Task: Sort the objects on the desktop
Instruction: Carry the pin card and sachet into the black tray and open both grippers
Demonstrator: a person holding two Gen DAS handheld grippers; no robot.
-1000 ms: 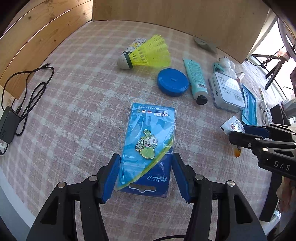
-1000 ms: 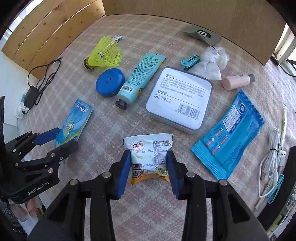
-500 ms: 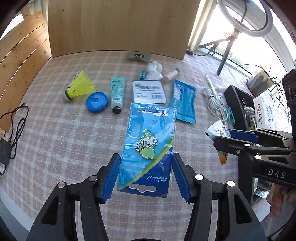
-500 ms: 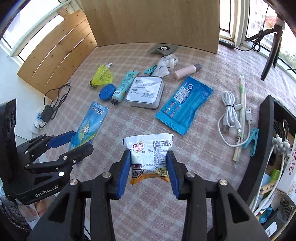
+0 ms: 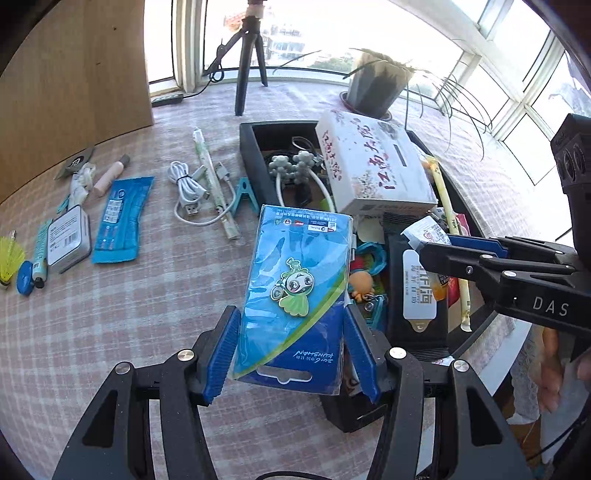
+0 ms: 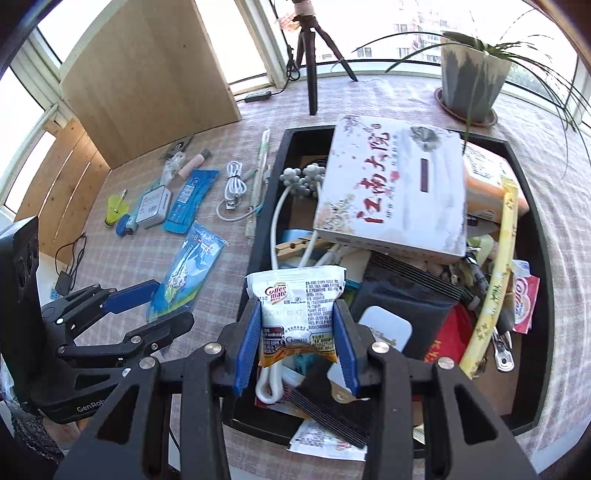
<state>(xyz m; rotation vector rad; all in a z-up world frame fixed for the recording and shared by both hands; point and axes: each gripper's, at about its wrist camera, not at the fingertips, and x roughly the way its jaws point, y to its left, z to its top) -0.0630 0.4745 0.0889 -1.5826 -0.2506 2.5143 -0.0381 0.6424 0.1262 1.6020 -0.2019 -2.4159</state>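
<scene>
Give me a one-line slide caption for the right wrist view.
Right gripper holds a Coffee-mate sachet above the cluttered black tray; left gripper carries a blue pin card.

2 wrist fisheyes, raised, angled down, both sharing the black tray (image 5: 251, 155) (image 6: 266, 206), plaid table (image 5: 110, 314) (image 6: 229, 258)

Bright daylight, both views. Light comes from the windows (image 5: 461, 33) behind the planter (image 6: 472, 81); sky and panes blown out white, no detail. Planter side facing cam is in shade, backlit. Tripod (image 5: 249, 55) left of planter reads as near-silhouette. Tablecloth (image 5: 92, 302) evenly lit, soft short shadows only. Glare streaks on the white box (image 6: 395, 192) in front of planter, its near edge slightly smeared. Strong fisheye bend w/ black vignette at corners. Centre sharp, rims soft.
</scene>
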